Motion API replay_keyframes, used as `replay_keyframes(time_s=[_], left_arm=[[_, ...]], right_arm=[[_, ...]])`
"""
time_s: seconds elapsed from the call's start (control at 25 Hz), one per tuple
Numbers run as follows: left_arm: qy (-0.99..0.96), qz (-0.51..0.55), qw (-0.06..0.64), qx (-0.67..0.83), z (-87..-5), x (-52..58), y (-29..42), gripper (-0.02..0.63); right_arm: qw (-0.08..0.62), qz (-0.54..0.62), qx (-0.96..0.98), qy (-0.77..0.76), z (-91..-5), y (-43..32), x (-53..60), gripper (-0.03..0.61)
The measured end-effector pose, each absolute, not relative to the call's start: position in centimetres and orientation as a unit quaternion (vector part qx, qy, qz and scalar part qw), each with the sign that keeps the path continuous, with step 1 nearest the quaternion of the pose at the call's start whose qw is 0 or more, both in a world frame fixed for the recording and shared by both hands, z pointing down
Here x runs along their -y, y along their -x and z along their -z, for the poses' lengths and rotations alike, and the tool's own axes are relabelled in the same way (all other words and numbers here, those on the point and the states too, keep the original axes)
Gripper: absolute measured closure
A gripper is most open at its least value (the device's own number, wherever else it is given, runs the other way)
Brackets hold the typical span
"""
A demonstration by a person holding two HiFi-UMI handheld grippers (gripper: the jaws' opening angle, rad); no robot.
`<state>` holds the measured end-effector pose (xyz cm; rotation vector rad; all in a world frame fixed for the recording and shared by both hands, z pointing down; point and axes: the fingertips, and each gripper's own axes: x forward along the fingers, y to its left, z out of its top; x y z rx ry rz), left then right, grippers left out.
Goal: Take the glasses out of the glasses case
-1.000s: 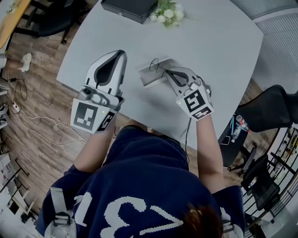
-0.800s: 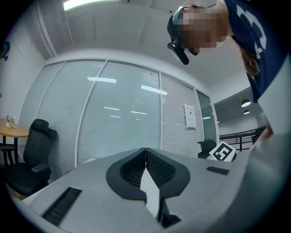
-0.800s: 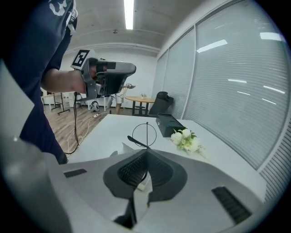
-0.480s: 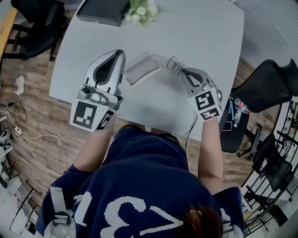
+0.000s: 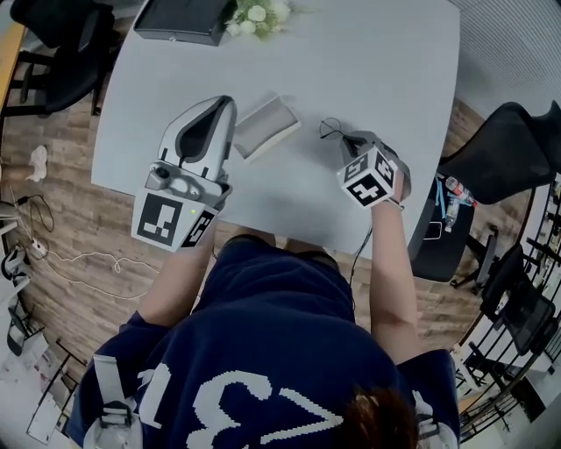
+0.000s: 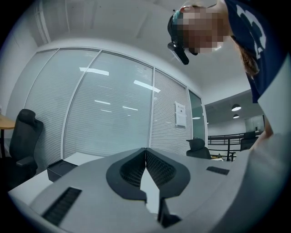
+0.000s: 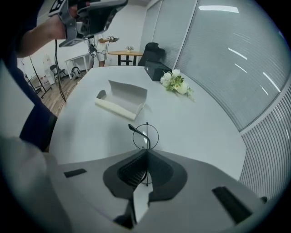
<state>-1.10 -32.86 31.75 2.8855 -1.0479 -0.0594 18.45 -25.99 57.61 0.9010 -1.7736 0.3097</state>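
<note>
Thin round wire glasses (image 7: 146, 135) stick out of my right gripper (image 7: 146, 154), which is shut on them just above the white table (image 7: 191, 123). In the head view the glasses (image 5: 331, 130) hang at the tip of the right gripper (image 5: 344, 140), to the right of the case. The pale glasses case (image 5: 266, 129) lies open on the table, and the right gripper view shows the case (image 7: 122, 101) empty. My left gripper (image 5: 228, 103) hovers left of the case, tilted upward. Its jaws (image 6: 145, 151) are shut on nothing.
A black box (image 5: 180, 19) and a small bunch of white flowers (image 5: 256, 15) sit at the table's far edge. Office chairs stand at the right (image 5: 500, 162) and far left (image 5: 53, 35). The table's near edge (image 5: 289, 235) runs just in front of the person's body.
The right gripper has carried the glasses from the case out to the right and tipped more steeply downward. The left gripper has stayed where it was.
</note>
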Motion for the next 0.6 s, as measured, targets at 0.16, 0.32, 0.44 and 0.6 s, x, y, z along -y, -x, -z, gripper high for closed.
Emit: replay_keyframes(time_s=[0.16, 0.32, 0.44, 0.6], left_arm=[[-0.936, 0.013, 0.038, 0.351, -32.1, 32.9, 1.7, 0.6], [-0.934, 0.009, 0.038, 0.355, -32.4, 33.1, 1.9, 0.6], [-0.935, 0.014, 0.033, 0.354, -31.9, 33.2, 1.6, 0.598], [-0.937, 0.026, 0.02, 0.348, -30.4, 33.2, 0.7, 0.6]], right_arm=[[0.526, -0.165, 0.739, -0.386, -60.4, -18.6, 26.5, 0.552], [0.488, -0.191, 0.751, -0.402, -60.8, -18.4, 26.7, 0.535], [0.439, -0.194, 0.764, -0.43, -58.2, -18.6, 27.3, 0.538], [0.292, -0.188, 0.786, -0.512, -50.7, -20.2, 29.5, 0.554]])
